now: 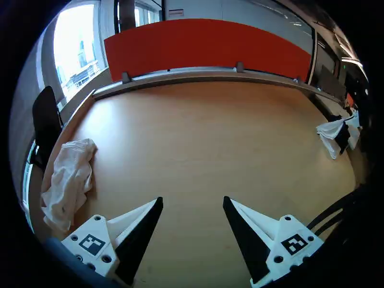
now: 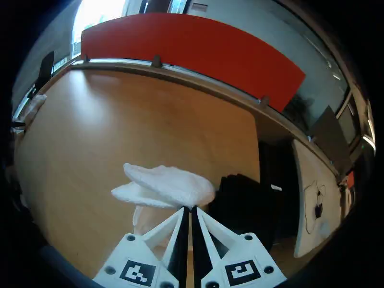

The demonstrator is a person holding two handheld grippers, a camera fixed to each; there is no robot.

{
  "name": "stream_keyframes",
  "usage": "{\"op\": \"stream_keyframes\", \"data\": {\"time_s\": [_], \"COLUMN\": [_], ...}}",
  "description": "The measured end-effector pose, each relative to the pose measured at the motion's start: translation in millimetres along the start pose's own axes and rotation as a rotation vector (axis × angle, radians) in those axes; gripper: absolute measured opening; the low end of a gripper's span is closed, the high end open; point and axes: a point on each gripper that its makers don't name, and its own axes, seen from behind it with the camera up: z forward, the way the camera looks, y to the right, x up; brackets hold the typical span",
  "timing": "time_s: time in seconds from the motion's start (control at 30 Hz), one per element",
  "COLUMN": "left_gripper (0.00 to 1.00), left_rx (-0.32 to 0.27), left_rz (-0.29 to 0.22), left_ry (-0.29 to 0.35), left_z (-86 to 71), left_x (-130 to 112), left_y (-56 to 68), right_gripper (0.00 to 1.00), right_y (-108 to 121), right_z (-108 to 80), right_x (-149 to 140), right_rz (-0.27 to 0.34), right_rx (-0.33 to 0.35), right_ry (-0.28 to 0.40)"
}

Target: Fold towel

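**Towel [image 2: 165,185] pinched by the right gripper, left gripper spread**

From my end, the right gripper view shows the right gripper [image 2: 190,209] with its two fingers pressed almost flat together, only a thin dark slit between them. The white towel bunches up right at their tips. It sits in a rounded, puffy fold, with a second layer poking out to the left and a flap hanging lower down beside the left finger. The cloth is lifted above the wooden table [image 2: 120,134], near the table's right-hand edge as this camera sees it. Beyond that edge I see dark floor and a pale board.

In the left gripper view, the left gripper [image 1: 192,198] is spread wide — its black fingertips stand well apart and nothing is between them. It touches nothing I can make out, and it points across the table toward a red partition [image 1: 206,45] standing along the far edge. A heap of crumpled white cloth [image 1: 69,185] lies at the table's left edge, just beside the left finger's base but not touching it. A black chair [image 1: 45,122] stands behind the heap, by the bright window [image 1: 77,48].

Far to the right in that same view, at the table's edge, a small patch of white cloth hangs beside something dark. It is too small for me to tell how it is being held.
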Motion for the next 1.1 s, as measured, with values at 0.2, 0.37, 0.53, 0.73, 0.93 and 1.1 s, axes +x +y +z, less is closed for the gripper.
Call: {"op": "stream_keyframes", "data": {"time_s": [0.2, 0.37, 0.53, 0.73, 0.93, 1.1], "left_gripper": [0.93, 0.93, 0.93, 0.93, 0.93, 0.93], "left_rx": [0.000, 0.001, 0.004, 0.011, 0.017, 0.020], "left_rz": [0.010, 0.011, 0.013, 0.014, 0.016, 0.021], "left_ry": [-0.003, -0.003, -0.004, -0.006, -0.008, -0.010], "left_z": [0.2, -0.4, -0.7, -1.7, -2.7, -3.4], "left_x": [0, 1, 0, -1, -2, -4], "left_y": [-0.4, -0.5, -2.2, -5.5, -7.4, -7.4], "right_gripper": [0.04, 0.04, 0.04, 0.04, 0.04, 0.04], "right_y": [1, 2, 5, 12, 15, 16], "right_z": [3.1, 5.8, 9.0, 13.7, 20.2, 25.6], "right_x": [-19, -25, -32, -47, -64, -80], "right_rz": [0.028, 0.038, 0.045, 0.064, 0.091, 0.107], "right_rx": [-0.005, -0.008, -0.013, -0.023, -0.031, -0.042], "right_ry": [-0.027, -0.039, -0.058, -0.095, -0.137, -0.175]}}
